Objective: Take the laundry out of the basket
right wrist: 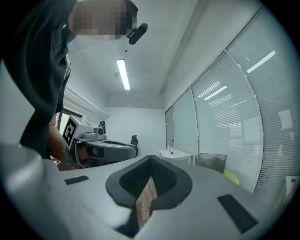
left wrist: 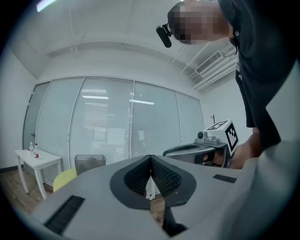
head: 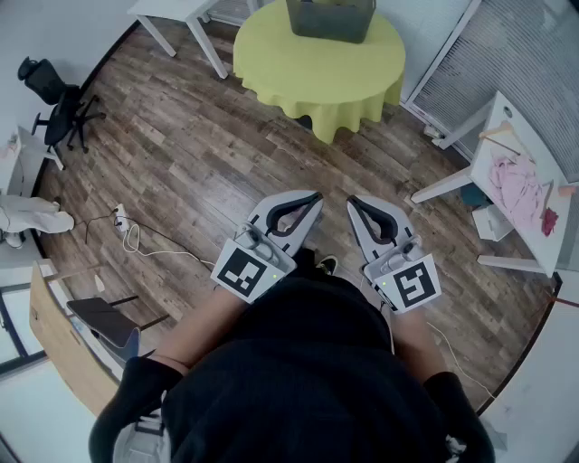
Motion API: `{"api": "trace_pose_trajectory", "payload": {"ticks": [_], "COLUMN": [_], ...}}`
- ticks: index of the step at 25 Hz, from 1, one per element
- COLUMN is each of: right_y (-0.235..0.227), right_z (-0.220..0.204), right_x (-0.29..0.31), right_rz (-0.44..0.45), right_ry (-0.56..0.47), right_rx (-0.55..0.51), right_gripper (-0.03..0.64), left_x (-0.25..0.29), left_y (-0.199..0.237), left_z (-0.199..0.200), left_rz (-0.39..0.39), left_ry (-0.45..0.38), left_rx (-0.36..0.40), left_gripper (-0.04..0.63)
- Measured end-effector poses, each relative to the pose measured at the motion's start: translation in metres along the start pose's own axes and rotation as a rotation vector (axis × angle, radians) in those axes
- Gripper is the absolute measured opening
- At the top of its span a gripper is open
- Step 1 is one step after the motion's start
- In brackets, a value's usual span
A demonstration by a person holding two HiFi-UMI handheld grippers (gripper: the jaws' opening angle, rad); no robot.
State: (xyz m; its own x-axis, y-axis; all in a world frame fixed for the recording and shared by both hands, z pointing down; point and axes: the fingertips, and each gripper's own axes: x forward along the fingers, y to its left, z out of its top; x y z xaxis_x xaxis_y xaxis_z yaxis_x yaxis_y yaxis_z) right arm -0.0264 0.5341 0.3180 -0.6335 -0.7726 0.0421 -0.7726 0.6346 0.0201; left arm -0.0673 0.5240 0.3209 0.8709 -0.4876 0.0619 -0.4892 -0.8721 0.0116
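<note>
Low in the middle of the head view, the left gripper (head: pixel 312 197) and the right gripper (head: pixel 355 201) sit side by side above the wood floor (head: pixel 199 172), each with fingers closed tip to tip on nothing. At top centre, well apart from both, the grey basket (head: pixel 330 18) stands on the yellow-clothed round table (head: pixel 298 72); its contents cannot be made out.

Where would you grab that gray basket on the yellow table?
Probably its top rim, coming from above on the near side. The gray basket stands upright on the round yellow table with straight walls too wide to pinch, so the thin rim looks like the easiest part to grip.
</note>
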Motion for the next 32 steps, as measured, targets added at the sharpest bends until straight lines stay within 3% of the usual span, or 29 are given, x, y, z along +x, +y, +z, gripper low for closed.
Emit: {"api": "trace_pose_trajectory", "payload": {"ticks": [32], "right_y": [-0.022], "right_z": [0.005], "right_x": [0.005], "right_rz": [0.033], "right_ry": [0.004], "right_rx": [0.034], "right_gripper": [0.025], "left_x": [0.012], "left_y": [0.01], "left_z": [0.008], "left_rz": [0.047], "left_ry": [-0.003], "left_rx": [0.029], "left_gripper": [0.009]}}
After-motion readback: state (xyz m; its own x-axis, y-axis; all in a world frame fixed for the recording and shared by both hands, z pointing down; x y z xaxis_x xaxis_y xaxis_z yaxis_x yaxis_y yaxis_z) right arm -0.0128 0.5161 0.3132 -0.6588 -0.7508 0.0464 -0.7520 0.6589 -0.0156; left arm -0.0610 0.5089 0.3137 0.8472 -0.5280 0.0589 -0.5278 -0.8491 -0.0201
